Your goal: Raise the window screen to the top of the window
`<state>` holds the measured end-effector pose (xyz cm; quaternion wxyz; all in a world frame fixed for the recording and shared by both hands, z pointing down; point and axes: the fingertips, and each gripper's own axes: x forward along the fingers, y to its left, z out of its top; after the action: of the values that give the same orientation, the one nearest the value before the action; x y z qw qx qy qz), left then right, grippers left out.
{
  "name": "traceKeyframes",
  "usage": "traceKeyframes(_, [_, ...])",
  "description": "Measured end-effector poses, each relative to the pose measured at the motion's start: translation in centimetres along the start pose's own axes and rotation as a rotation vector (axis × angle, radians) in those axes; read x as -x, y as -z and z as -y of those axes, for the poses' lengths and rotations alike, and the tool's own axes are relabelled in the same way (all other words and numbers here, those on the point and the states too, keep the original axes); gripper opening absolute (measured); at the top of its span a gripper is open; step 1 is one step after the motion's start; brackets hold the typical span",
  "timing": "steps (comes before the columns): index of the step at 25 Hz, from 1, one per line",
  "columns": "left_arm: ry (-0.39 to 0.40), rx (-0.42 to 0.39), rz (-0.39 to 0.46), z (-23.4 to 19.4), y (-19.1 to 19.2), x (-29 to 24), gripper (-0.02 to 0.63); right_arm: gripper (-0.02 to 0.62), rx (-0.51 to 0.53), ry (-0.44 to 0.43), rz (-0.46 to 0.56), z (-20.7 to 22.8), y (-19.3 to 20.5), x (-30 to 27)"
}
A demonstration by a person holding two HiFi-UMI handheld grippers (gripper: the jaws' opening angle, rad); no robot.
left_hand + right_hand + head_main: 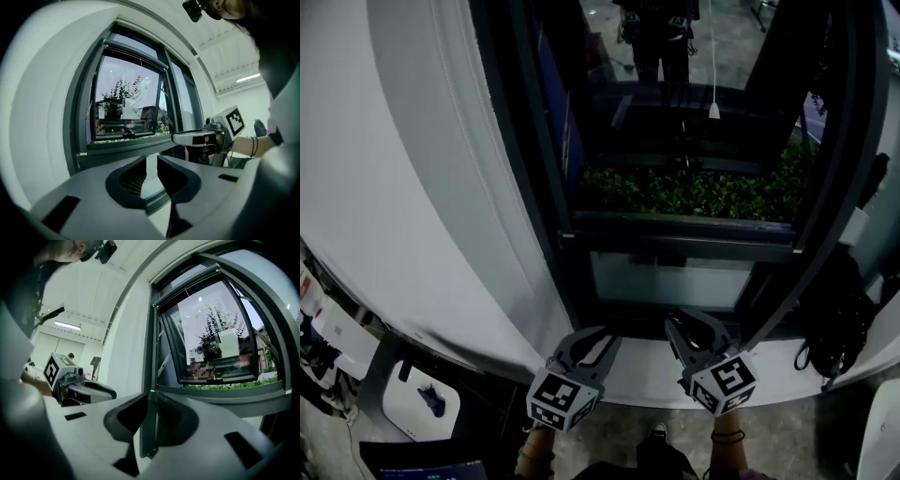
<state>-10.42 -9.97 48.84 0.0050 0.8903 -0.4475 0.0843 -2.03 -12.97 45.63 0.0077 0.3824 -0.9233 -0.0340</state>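
The dark-framed window [675,246] rises in front of me, with an opened sash [124,133] and a pale lower panel [661,279]. My right gripper [686,326] is at the bottom rail. In the right gripper view its jaws [150,399] are shut on a dark upright bar [151,357] at the window's side, whose lower end shows between the pads. My left gripper [598,343] hovers beside it over the white sill [647,367]. Its jaws [152,159] stand a narrow gap apart with nothing between them. I cannot tell the screen mesh from the glass.
Green plants [694,192] fill a box outside. A white cord pull [713,111] hangs in the pane. A black bag [836,323] lies on the sill at the right. The curved white wall [422,187] stands on the left, with white devices [420,403] on the floor below.
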Motion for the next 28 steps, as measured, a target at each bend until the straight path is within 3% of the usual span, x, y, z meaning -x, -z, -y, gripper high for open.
traceKeyframes(7, [0.066, 0.02, -0.05, 3.2, 4.7, 8.0, 0.071, 0.052, -0.069, 0.054, -0.015, -9.6, 1.8, 2.6])
traceKeyframes(13, [0.129, 0.044, -0.009, 6.6, 5.8, 11.8, 0.071, 0.052, -0.127, 0.095, -0.044, -14.5, 2.9, 6.4])
traceKeyframes(19, [0.175, 0.072, 0.027, 10.1, 4.9, 12.6, 0.071, 0.052, -0.1, 0.131, -0.049, -15.6, 1.9, 10.1])
traceKeyframes(28, [0.169, 0.094, 0.021, 16.2, 4.9, 14.0, 0.071, 0.052, -0.148, 0.168, -0.041, -15.2, 2.7, 16.6])
